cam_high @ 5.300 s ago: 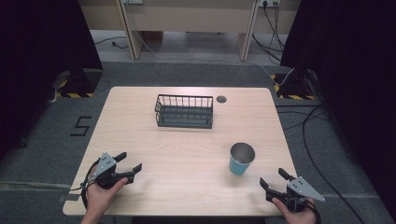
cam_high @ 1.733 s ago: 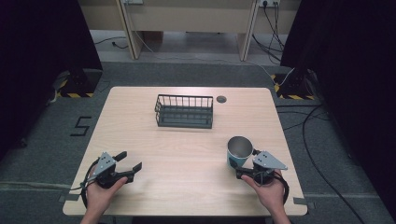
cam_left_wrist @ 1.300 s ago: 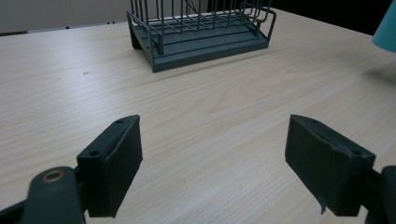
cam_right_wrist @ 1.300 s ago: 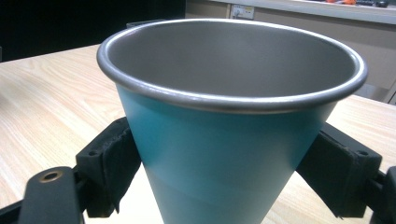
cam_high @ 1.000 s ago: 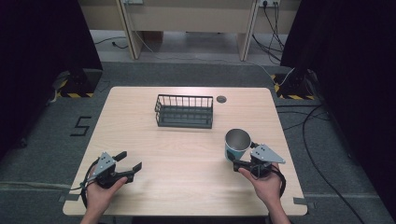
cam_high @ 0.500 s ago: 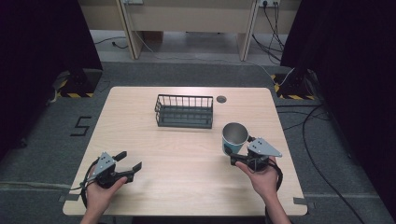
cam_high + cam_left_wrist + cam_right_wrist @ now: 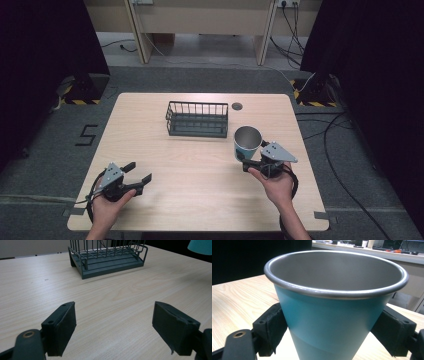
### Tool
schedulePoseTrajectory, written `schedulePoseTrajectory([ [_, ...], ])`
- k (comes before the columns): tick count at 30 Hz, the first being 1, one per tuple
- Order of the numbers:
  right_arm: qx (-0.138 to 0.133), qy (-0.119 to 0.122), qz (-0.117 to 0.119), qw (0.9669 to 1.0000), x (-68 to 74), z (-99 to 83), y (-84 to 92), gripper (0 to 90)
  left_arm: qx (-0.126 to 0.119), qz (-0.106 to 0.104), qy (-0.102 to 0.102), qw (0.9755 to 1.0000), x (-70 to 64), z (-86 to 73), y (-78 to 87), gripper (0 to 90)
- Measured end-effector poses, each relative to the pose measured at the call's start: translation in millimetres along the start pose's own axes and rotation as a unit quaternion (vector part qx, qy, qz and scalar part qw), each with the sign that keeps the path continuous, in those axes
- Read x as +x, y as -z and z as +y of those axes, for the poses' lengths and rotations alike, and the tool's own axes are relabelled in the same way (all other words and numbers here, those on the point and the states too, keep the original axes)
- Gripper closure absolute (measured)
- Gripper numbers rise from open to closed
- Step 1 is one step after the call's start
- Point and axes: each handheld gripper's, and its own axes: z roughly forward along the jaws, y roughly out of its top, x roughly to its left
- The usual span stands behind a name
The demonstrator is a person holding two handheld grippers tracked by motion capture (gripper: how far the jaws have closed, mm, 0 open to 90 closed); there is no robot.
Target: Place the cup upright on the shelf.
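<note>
A teal cup (image 7: 247,142) with a steel rim and bare metal inside stands upright between the jaws of my right gripper (image 7: 246,164), at the right of the table. In the right gripper view the cup (image 7: 337,315) is pressed on both sides by the black pads (image 7: 270,326), so the right gripper (image 7: 332,332) is shut on it. A dark wire basket (image 7: 197,119) sits just beyond and to the left of the cup, with nothing in it. My left gripper (image 7: 139,172) rests at the front left, open, with bare table between its jaws (image 7: 113,322).
The wooden table (image 7: 200,200) has a round cable hole (image 7: 237,106) behind the basket's right end. In the left gripper view the basket (image 7: 107,257) lies ahead and the cup's base (image 7: 201,245) shows at the top right. Cables and dark curtains surround the table.
My right gripper came from the front right corner to the cup, shut on it, and has carried it farther away and leftwards, nearer the basket. The left gripper has stayed put.
</note>
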Motion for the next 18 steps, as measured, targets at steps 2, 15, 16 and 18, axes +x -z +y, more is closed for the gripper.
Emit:
schedulePoseTrajectory([
  [2,-0.001,0.0,0.001,1.0,0.1,1.3,-1.2,18.4,-0.001,0.0,0.0,1.0,0.0,0.0,0.1,18.8],
  [15,-0.007,0.002,0.0,1.0,-0.4,12.1,-8.7,18.4,0.0,0.001,-0.001,1.0,0.0,0.1,0.2,18.9],
  [16,-0.008,0.002,0.001,1.0,-0.2,12.9,-9.5,18.4,0.0,0.001,-0.001,1.0,0.0,0.1,0.2,18.9],
  [18,-0.009,0.001,0.001,1.0,0.3,13.6,-10.6,18.4,0.0,0.001,-0.001,1.0,0.0,0.2,0.3,19.0],
])
